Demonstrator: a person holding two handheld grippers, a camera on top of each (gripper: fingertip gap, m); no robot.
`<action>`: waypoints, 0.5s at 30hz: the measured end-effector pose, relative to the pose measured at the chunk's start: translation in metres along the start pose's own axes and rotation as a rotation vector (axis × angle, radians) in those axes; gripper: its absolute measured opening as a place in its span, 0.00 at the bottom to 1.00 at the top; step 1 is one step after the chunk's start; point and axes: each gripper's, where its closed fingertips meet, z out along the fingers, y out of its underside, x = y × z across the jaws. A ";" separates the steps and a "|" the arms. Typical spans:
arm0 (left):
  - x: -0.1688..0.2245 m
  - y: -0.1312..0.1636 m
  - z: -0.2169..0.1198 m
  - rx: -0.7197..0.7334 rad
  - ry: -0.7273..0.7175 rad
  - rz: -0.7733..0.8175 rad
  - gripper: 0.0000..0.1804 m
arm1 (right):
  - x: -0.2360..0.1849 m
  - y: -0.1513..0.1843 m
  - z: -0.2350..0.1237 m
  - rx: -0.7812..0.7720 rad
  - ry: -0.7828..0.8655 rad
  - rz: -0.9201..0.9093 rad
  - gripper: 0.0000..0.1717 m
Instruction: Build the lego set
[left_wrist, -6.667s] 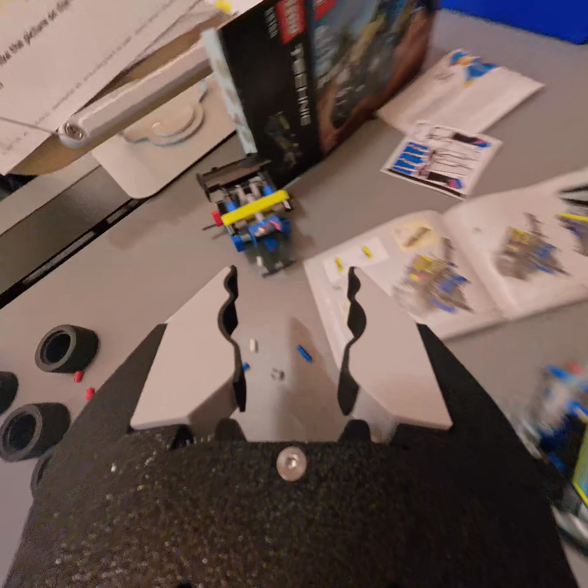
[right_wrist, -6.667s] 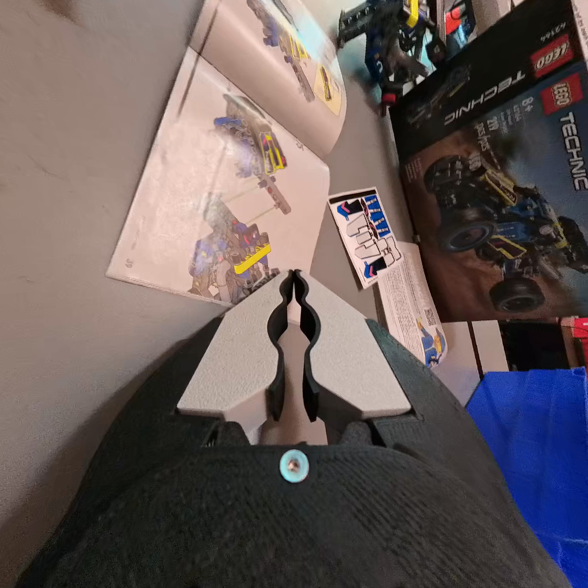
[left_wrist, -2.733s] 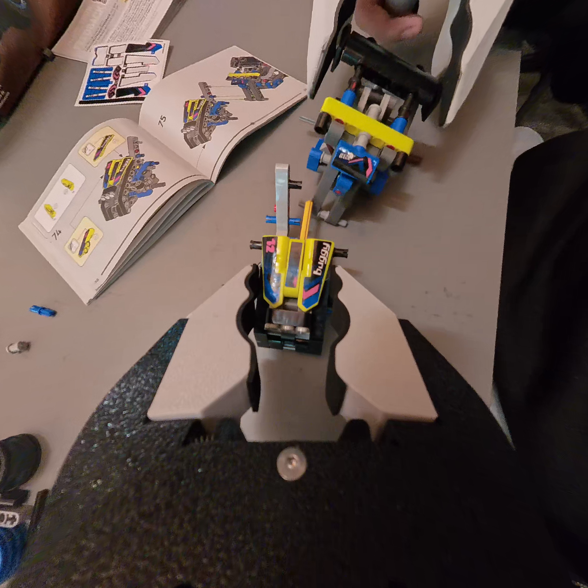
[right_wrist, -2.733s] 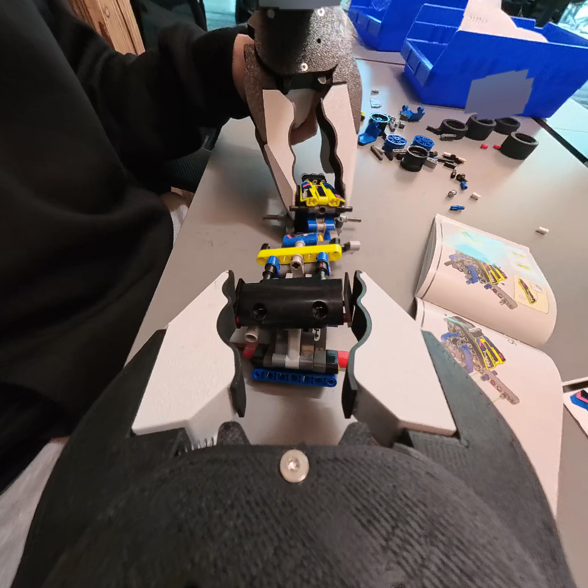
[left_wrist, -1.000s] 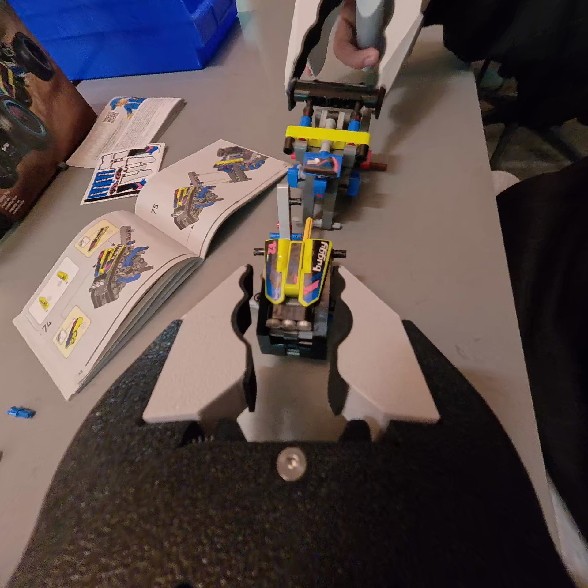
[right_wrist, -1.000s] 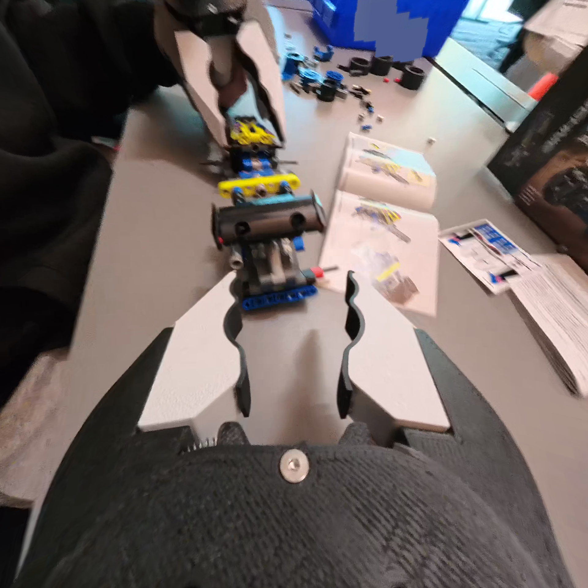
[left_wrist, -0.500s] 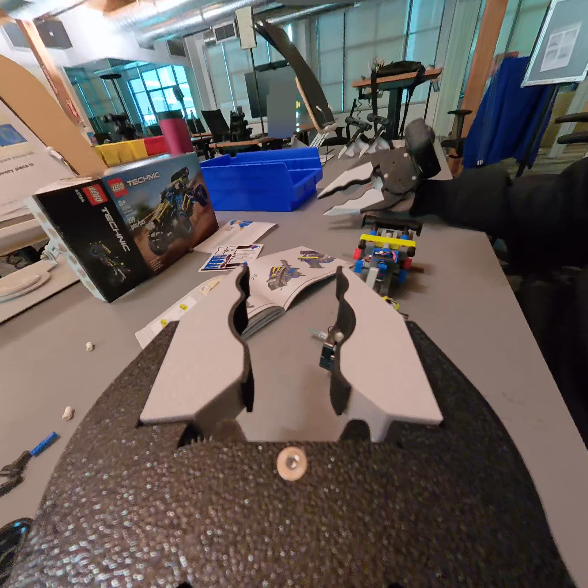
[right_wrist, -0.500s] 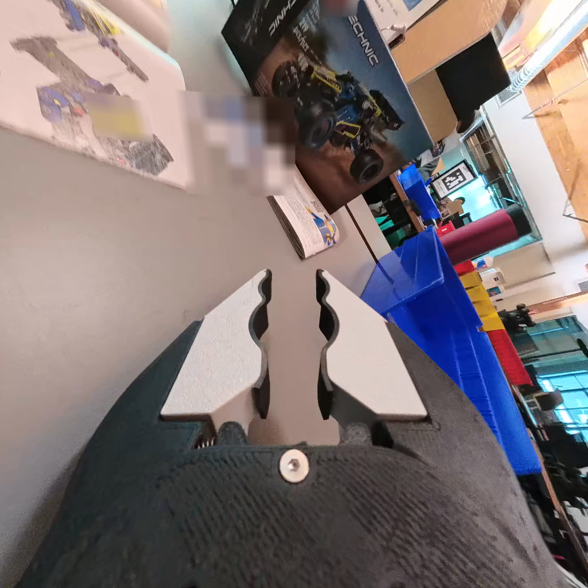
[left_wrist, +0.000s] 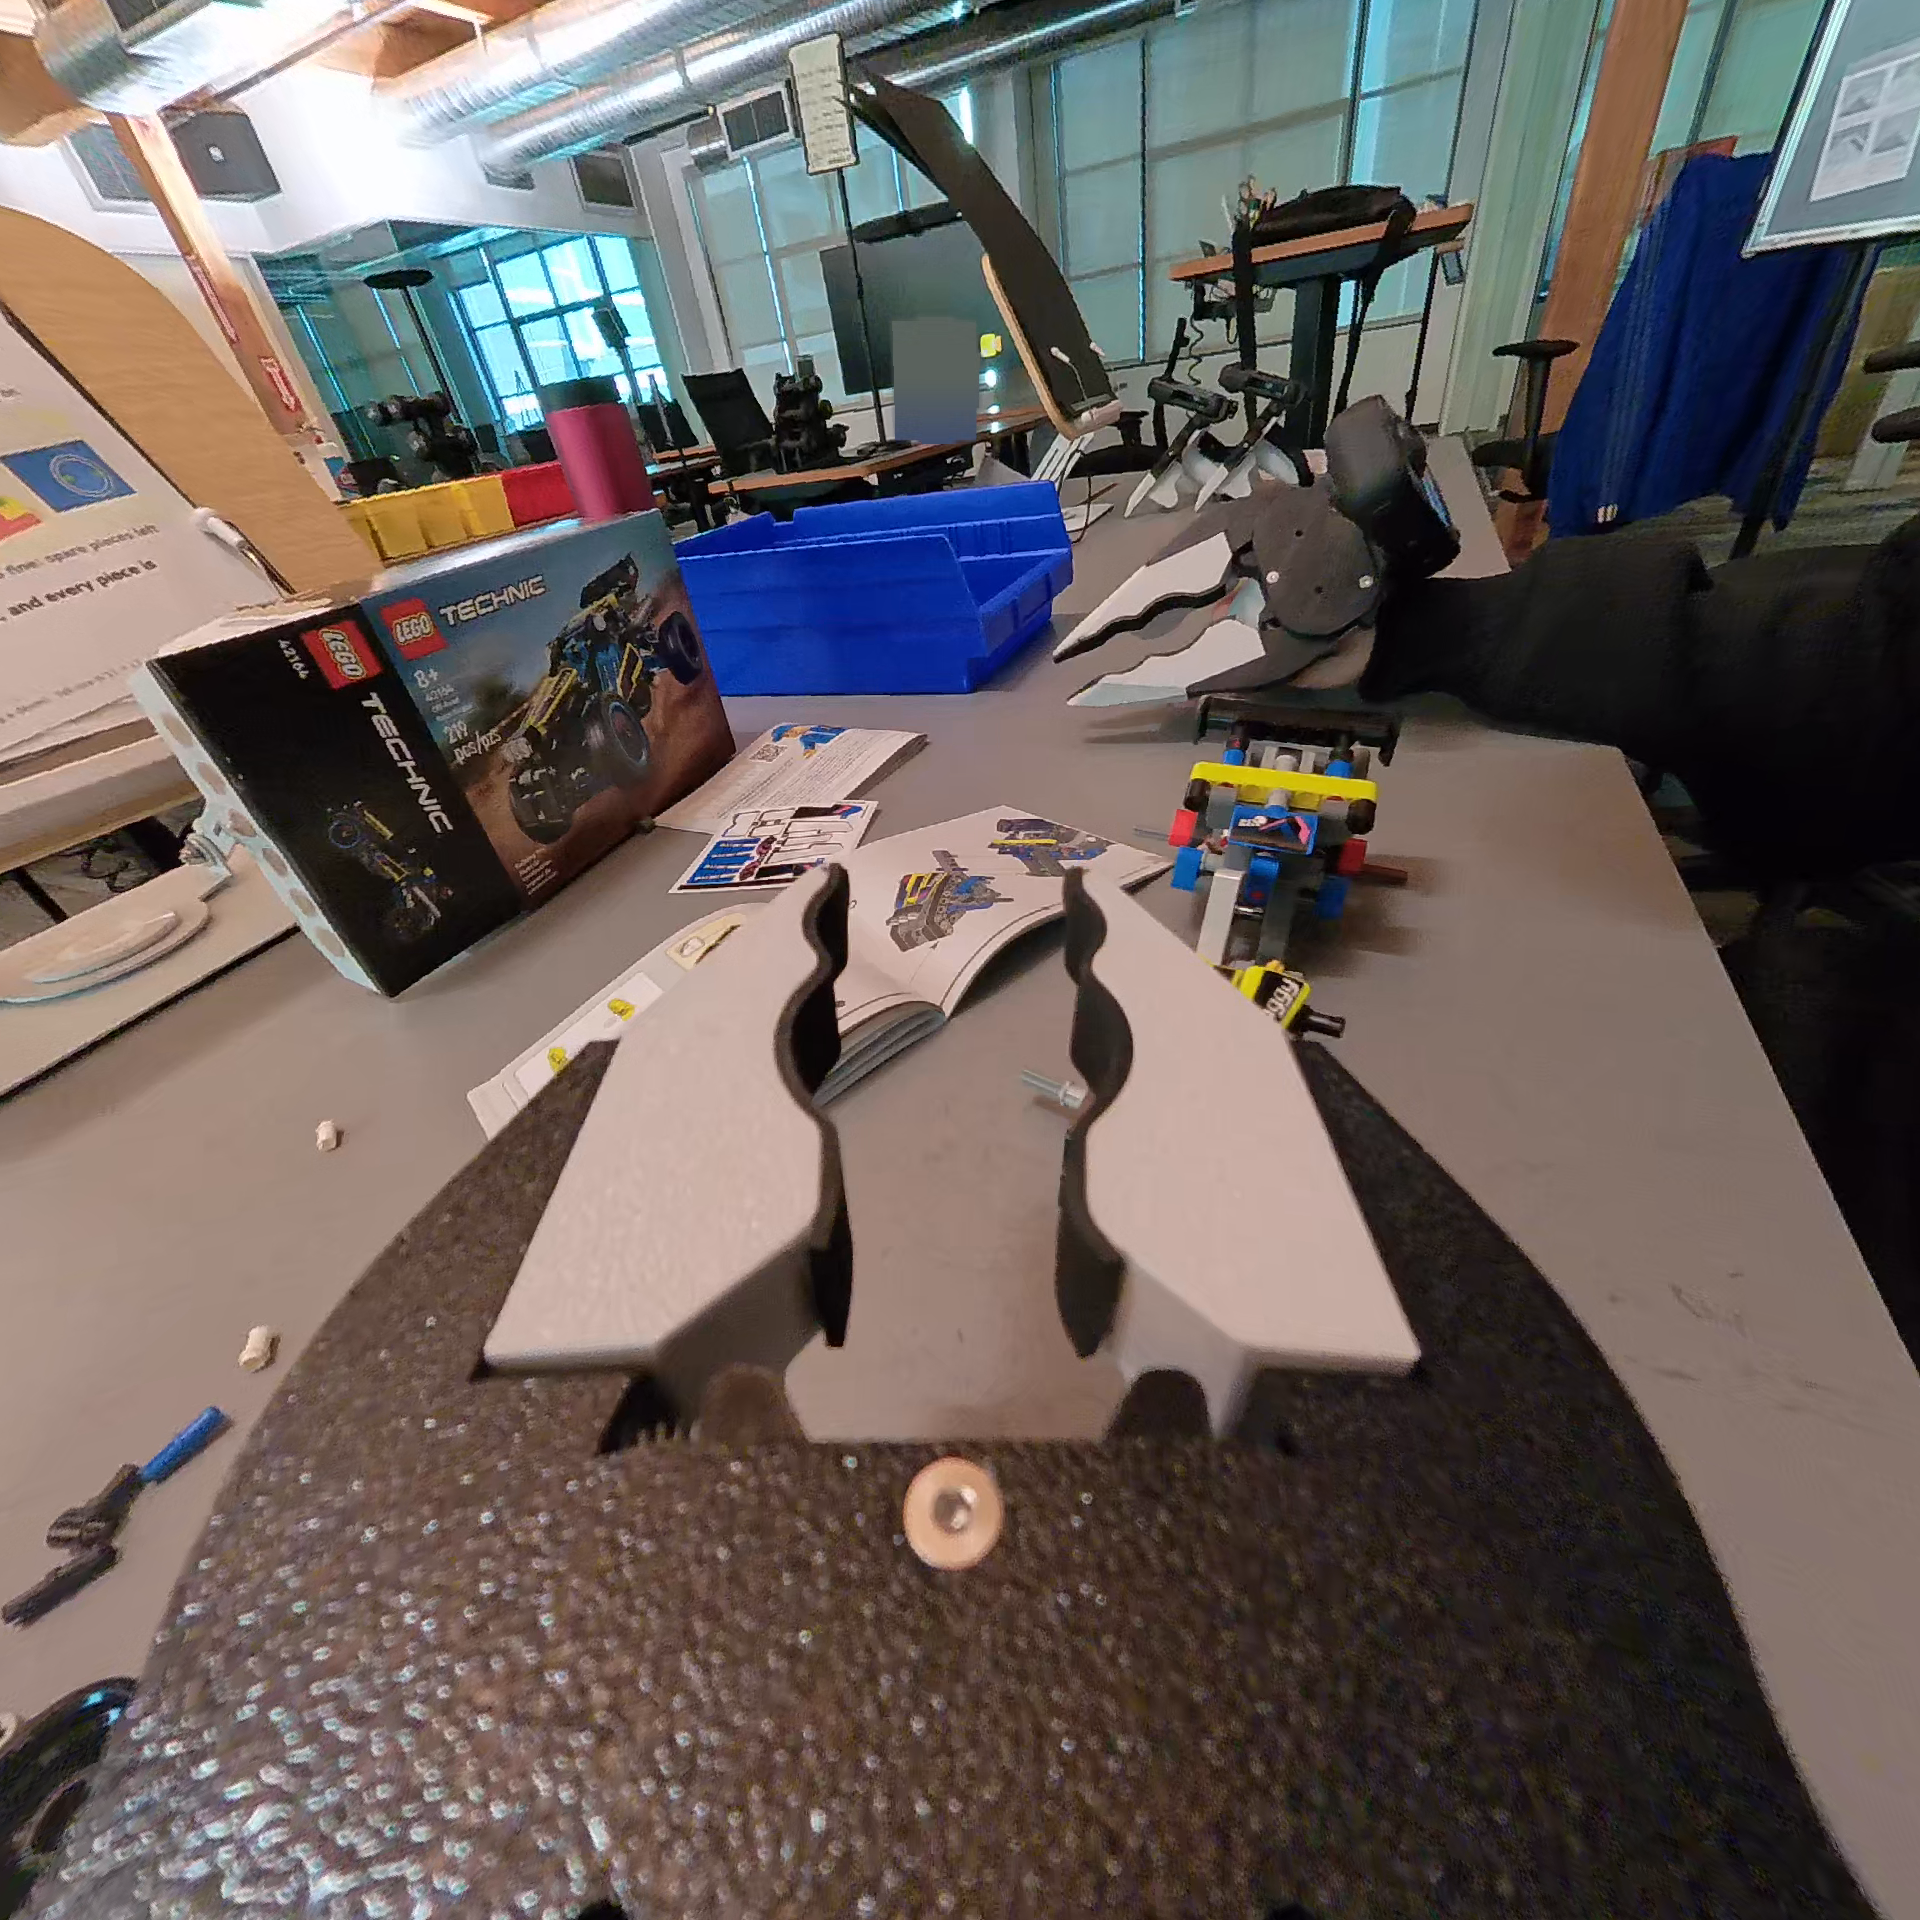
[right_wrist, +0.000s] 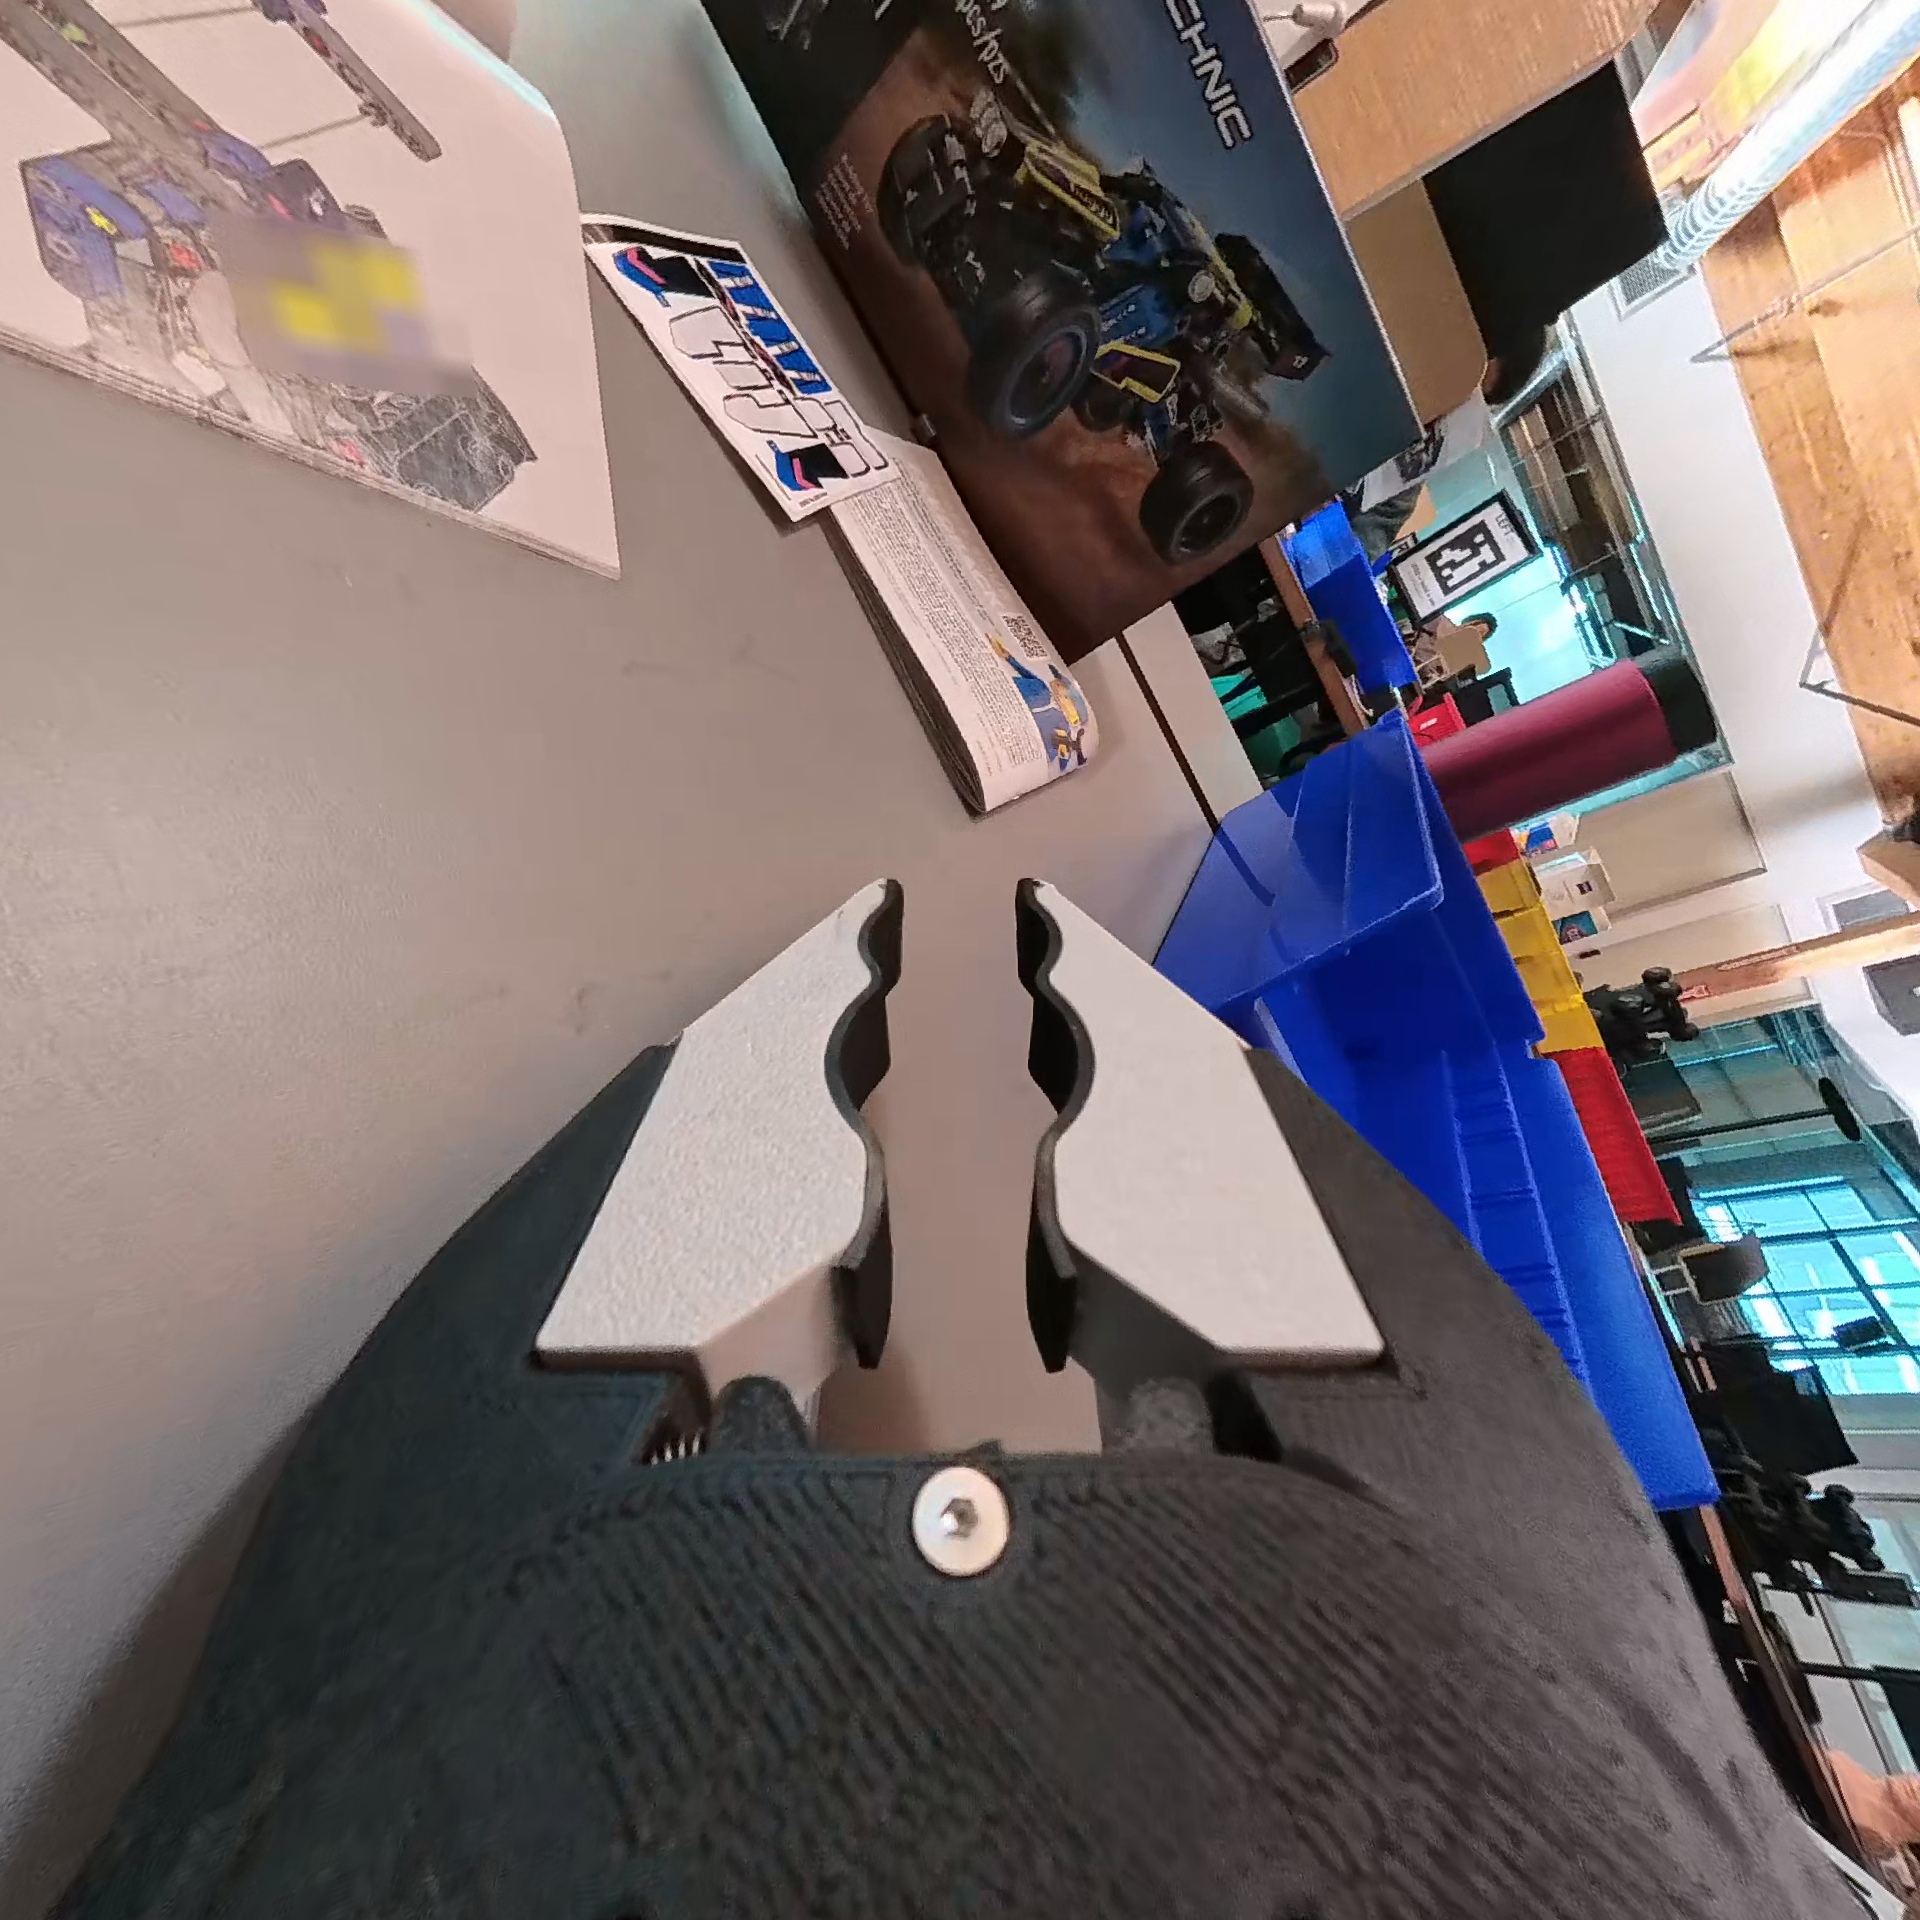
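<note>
Holding nothing, your left gripper (left_wrist: 951, 914) hangs with its jaws apart over the grey table (left_wrist: 1558, 1091), above the open white instruction booklet (left_wrist: 935, 914); the half-built blue, yellow and black brick car (left_wrist: 1273, 821) stands just to its right. Your right gripper (right_wrist: 958, 904), jaws narrowly apart and also bare, hovers beside the blue plastic bin (right_wrist: 1403, 987).

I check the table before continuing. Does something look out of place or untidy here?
Mildly. Small loose pieces and a blue pin lie scattered on the grey table, away from the toy buggy. Both grippers' jaws are open and hold nothing.
</note>
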 end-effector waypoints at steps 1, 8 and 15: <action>-0.001 0.000 0.000 -0.003 -0.007 0.001 0.21 | 0.001 0.000 0.000 0.001 0.009 -0.002 0.11; -0.003 0.002 0.002 -0.019 -0.017 -0.012 0.17 | 0.008 0.005 -0.001 -0.012 0.036 0.024 0.01; -0.012 0.002 0.000 -0.009 -0.057 -0.047 0.15 | 0.007 0.005 0.000 -0.020 0.031 0.021 0.00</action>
